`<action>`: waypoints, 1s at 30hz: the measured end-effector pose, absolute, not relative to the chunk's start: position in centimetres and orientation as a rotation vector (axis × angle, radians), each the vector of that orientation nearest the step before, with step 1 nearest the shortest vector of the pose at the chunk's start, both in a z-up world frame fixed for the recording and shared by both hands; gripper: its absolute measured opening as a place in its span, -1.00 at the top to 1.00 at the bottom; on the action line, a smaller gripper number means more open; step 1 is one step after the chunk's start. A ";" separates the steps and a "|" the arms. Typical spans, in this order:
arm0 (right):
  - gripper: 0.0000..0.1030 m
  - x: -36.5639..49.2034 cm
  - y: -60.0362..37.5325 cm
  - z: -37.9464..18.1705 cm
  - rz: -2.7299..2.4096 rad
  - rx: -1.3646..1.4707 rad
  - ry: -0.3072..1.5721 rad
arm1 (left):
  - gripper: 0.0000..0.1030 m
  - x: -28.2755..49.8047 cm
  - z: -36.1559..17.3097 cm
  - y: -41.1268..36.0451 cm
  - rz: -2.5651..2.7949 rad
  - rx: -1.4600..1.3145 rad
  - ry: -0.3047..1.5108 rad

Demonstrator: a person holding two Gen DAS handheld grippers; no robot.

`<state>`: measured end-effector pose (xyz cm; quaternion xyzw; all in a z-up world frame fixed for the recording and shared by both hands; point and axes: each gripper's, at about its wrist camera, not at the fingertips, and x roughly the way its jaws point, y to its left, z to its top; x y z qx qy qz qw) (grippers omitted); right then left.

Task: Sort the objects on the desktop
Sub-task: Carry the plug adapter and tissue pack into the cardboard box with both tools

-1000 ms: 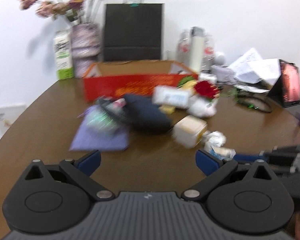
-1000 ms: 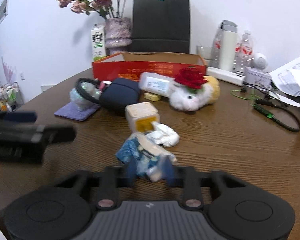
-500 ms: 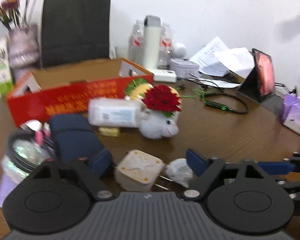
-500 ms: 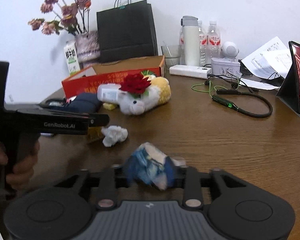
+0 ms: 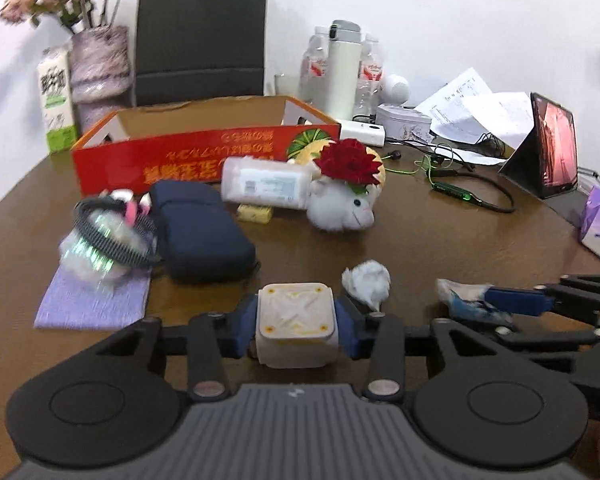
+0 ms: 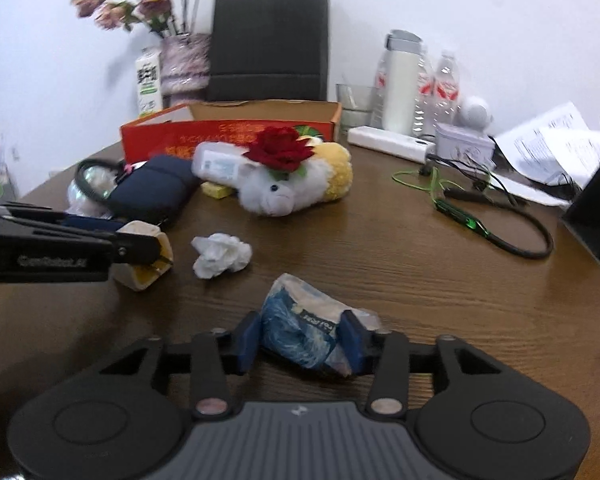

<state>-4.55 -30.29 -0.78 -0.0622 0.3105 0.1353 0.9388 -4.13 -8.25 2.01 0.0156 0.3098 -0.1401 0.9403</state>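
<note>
My left gripper (image 5: 296, 326) is shut on a cream cube box (image 5: 296, 330) and holds it low over the brown table; the cube also shows in the right wrist view (image 6: 146, 254). My right gripper (image 6: 300, 342) is shut on a blue and white crumpled packet (image 6: 302, 330), seen also in the left wrist view (image 5: 466, 300). A crumpled white tissue (image 6: 220, 254) lies between the two grippers. A white plush toy with a red rose (image 6: 288, 184), a white bottle (image 5: 266, 184) and a navy case (image 5: 202, 234) lie in front of the red cardboard box (image 5: 204, 156).
A black cable coil over a shiny bundle (image 5: 104, 236) rests on a purple cloth (image 5: 92, 300) at the left. Bottles and a white flask (image 5: 342, 68), papers, a green-lit cable (image 6: 480, 224) and a tablet (image 5: 556, 148) crowd the back right. A vase and black bag (image 5: 200, 36) stand behind.
My left gripper has closed on the cream cube box, which it only straddled before. My right gripper still holds the packet and has swung back toward the cluttered middle.
</note>
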 end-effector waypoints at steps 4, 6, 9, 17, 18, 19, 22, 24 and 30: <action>0.62 -4.7 -30.0 -0.6 0.268 -0.124 0.631 | 0.17 -6.5 2.2 -7.1 -0.265 0.030 0.642; 0.79 -5.0 -30.0 -0.5 0.289 -0.091 0.636 | 0.17 -7.9 2.3 -6.5 -0.251 0.038 0.645; 0.81 -6.6 -29.2 0.0 0.373 -0.080 0.635 | 0.17 -9.6 2.5 -5.5 -0.229 0.033 0.653; 0.81 -10.1 -26.5 0.9 0.457 -0.107 0.601 | 0.04 -11.7 2.4 -4.4 -0.197 0.037 0.624; 0.80 -10.1 -26.6 1.0 0.455 -0.103 0.602 | 0.04 -11.5 2.4 -4.4 -0.209 0.030 0.636; 0.80 -10.2 -26.5 1.1 0.450 -0.100 0.603 | 0.06 -11.4 2.3 -4.4 -0.216 0.021 0.642; 0.80 -10.8 -26.7 1.4 0.436 -0.103 0.595 | 0.19 -11.6 2.2 -4.3 -0.208 0.017 0.622; 0.80 -10.9 -26.9 1.4 0.423 -0.093 0.591 | 0.19 -11.8 2.1 -4.1 -0.197 0.008 0.616; 0.80 -10.7 -27.6 2.1 0.397 -0.066 0.582 | 0.20 -13.5 3.9 -4.2 -0.183 0.031 0.517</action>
